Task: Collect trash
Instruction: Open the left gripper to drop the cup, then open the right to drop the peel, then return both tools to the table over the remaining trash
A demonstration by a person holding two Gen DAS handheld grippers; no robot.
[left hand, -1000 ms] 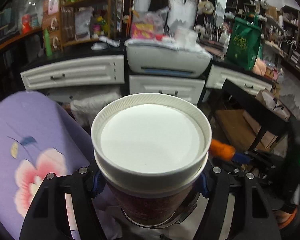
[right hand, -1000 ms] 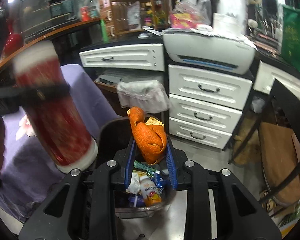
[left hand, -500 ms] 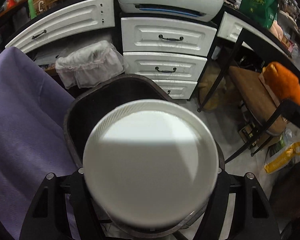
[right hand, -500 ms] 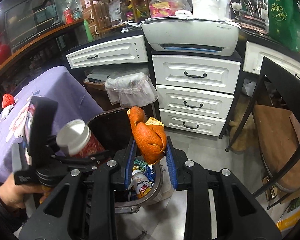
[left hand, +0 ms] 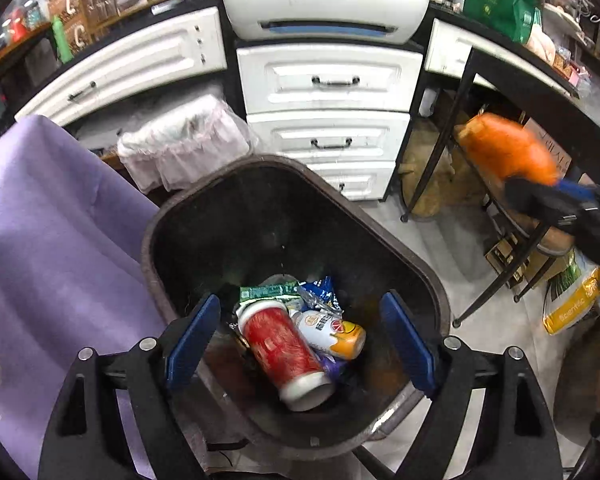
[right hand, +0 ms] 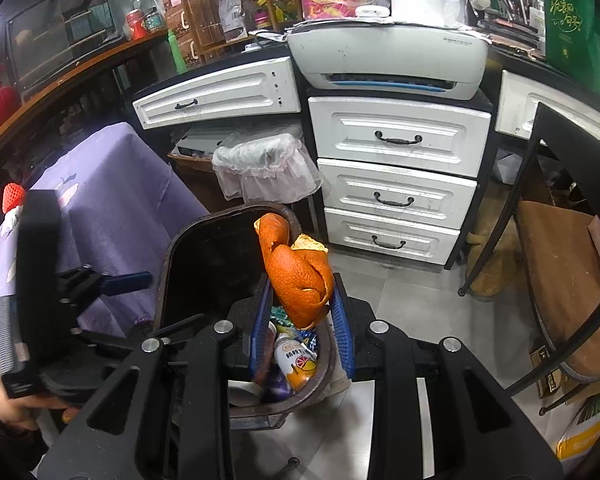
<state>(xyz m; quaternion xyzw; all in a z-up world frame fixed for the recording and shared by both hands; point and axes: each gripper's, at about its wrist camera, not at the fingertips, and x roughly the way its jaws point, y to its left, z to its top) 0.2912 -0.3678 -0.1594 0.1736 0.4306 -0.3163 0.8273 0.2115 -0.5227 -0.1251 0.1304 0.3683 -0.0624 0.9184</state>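
Observation:
A dark bin (left hand: 204, 216) stands on the floor below my left gripper (left hand: 300, 336), which is open and empty over it. A red paper cup (left hand: 284, 352) with a white lid lies inside, beside a small bottle (left hand: 332, 334) and wrappers. My right gripper (right hand: 302, 316) is shut on an orange peel (right hand: 296, 276) above the bin's (right hand: 188, 248) right rim. The peel (left hand: 504, 148) and right gripper show to the right in the left wrist view. The left gripper (right hand: 112, 284) shows at left in the right wrist view.
A purple cloth-covered table (left hand: 48, 232) is left of the bin. White drawers (left hand: 328, 120) and a printer (left hand: 324, 4) stand behind. A lined bin (left hand: 184, 140) sits behind the dark one. A black-framed chair (right hand: 556, 272) and a bag (left hand: 572, 300) are to the right.
My left gripper has tilted down over the bin, opened and let go of the red cup, which now lies inside. My right gripper still holds the peel near the bin.

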